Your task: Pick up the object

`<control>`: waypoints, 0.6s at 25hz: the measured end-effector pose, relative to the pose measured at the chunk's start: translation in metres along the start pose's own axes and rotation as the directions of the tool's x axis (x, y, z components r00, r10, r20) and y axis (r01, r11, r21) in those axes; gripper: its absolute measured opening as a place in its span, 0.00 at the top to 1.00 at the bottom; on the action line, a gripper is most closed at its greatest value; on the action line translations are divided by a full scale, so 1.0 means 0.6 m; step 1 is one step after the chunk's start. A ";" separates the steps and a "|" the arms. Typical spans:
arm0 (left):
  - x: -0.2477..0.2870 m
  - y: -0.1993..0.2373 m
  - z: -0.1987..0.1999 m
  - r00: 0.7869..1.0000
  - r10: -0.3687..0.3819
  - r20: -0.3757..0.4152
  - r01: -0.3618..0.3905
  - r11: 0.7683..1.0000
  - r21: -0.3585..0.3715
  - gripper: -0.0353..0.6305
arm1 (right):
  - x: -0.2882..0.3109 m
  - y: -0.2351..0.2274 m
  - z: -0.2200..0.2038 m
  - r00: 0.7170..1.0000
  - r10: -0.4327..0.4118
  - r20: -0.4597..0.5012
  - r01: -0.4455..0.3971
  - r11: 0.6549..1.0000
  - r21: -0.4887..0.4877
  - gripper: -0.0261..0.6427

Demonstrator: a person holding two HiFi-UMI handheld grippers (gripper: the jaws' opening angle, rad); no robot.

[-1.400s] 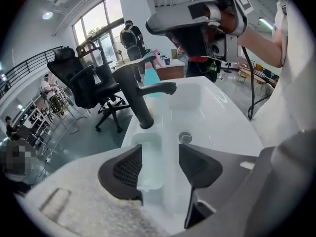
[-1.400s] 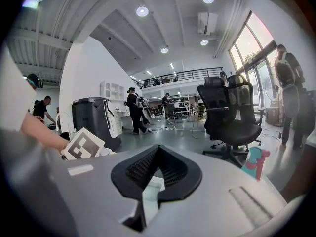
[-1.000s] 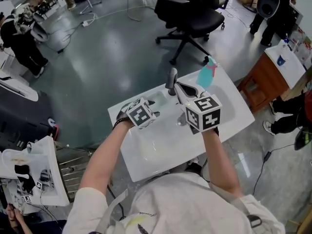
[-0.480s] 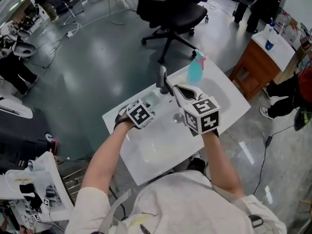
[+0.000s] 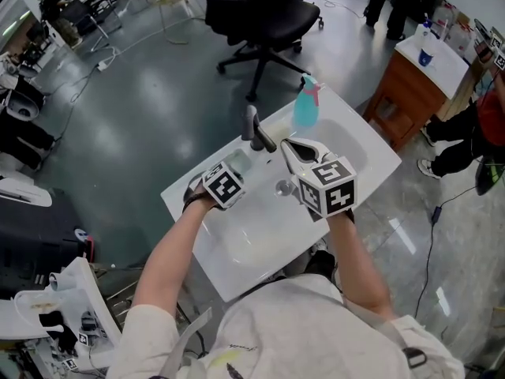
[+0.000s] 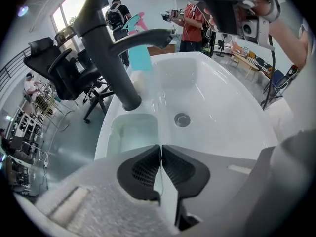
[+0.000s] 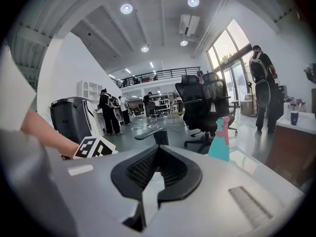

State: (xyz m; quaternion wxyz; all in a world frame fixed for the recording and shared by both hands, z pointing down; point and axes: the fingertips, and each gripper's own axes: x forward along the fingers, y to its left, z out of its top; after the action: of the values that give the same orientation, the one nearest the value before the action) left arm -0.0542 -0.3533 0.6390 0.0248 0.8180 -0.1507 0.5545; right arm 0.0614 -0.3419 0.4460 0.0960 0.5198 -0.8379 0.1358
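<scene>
A white sink stands below me with a black faucet at its back rim and a teal spray bottle with a pink trigger beside it. My left gripper hovers at the sink's back left, just short of the faucet. Its jaws are shut and I see nothing between them. A pale recessed soap tray lies right under their tips. My right gripper hangs above the basin near the drain, open and empty, facing the bottle.
A black office chair stands on the grey floor behind the sink. A wooden cabinet with a white top is at the right, with people beside it. White clutter lies at the lower left.
The head view has drifted, so the sink sits higher and more to the left. Both grippers stay over the sink, the left one a little nearer the faucet.
</scene>
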 end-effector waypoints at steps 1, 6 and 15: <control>0.001 -0.002 -0.001 1.000 -0.004 0.000 0.004 1.000 -0.001 0.92 | -0.002 -0.001 -0.002 1.000 -0.003 -0.001 0.003 1.000 0.003 0.96; 0.000 -0.010 -0.007 1.000 -0.001 -0.003 0.001 1.000 -0.003 0.93 | -0.008 0.001 -0.006 1.000 -0.003 0.002 0.003 1.000 0.008 0.96; -0.034 0.002 -0.007 0.998 0.047 0.043 -0.043 0.996 -0.083 0.93 | -0.007 0.015 0.002 0.999 0.033 -0.001 -0.033 0.999 -0.007 0.96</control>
State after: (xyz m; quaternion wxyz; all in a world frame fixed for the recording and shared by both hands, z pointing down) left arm -0.0653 -0.3493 0.6215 0.0424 0.8251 -0.1922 0.5296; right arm 0.0553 -0.3351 0.4426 0.0959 0.5056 -0.8468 0.1344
